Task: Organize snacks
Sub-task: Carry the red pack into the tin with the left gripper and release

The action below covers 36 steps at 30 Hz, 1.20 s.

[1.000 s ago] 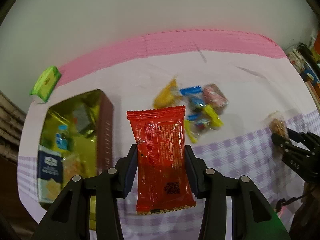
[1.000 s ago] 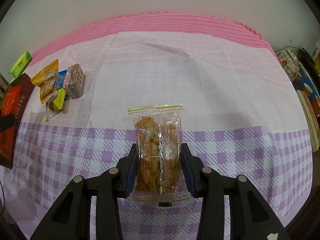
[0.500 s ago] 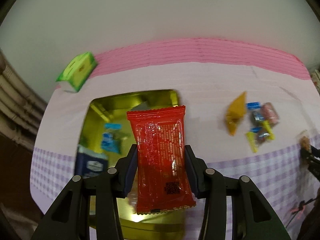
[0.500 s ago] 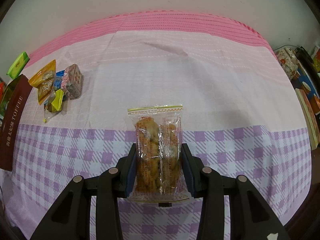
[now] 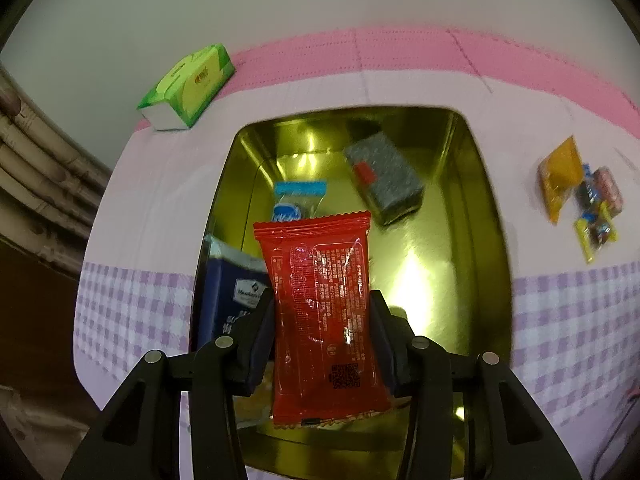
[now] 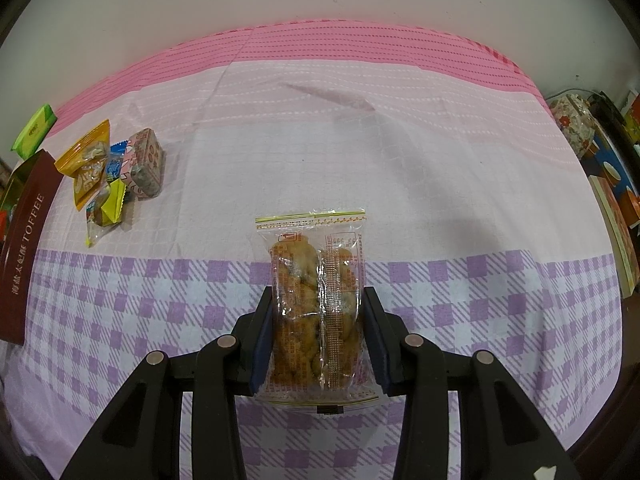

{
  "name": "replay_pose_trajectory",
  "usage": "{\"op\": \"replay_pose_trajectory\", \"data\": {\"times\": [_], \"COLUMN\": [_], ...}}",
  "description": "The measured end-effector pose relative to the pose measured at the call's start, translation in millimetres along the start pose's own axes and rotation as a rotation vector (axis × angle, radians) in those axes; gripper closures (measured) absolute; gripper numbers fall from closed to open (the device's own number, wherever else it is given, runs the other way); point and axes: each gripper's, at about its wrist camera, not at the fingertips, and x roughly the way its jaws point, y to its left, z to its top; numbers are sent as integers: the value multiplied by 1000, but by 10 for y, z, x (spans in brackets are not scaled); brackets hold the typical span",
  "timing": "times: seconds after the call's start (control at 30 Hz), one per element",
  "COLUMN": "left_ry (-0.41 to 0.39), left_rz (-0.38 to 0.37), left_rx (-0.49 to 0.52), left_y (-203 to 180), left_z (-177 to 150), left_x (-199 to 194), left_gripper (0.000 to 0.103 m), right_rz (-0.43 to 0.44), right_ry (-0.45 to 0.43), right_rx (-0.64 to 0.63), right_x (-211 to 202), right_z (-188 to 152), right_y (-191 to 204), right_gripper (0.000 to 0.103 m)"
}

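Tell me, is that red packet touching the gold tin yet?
Cannot tell. The left wrist view shows the red packet clamped in the left claw in front of the gold tin, hiding any contact.

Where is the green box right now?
In the left wrist view, the green box sits at the table's far left edge, on the pink stripe, beyond the gold tin.

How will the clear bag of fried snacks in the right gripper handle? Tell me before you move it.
The clear bag is thin film, so it probably feels light and crinkly and could slip if the right gripper loosens. Its lumpy golden pieces look brittle, so a harder squeeze would likely crush them. The top edge stands free above the fingers, so it may flop during a quick swing.
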Motion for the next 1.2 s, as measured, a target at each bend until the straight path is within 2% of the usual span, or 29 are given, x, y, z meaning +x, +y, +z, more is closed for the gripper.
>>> {"op": "replay_pose_trajectory", "data": {"times": [0.13,0.5,1.2], "left_ry": [25,12,13], "left_rz": [-14,-5,-65], "left_rx": [9,38,-16], "left_y": [32,69,218], "left_z": [-51,-138,-201], "left_x": [77,41,39], "left_gripper": [57,57,54], "right_rz": [-1,-4,-26], "right_ry": [1,2,11], "right_rx": [2,5,63], "right_x": [-1,0,-8], "right_z": [-1,7,-24], "right_y": [3,7,-21], "right_gripper": [64,64,66]}}
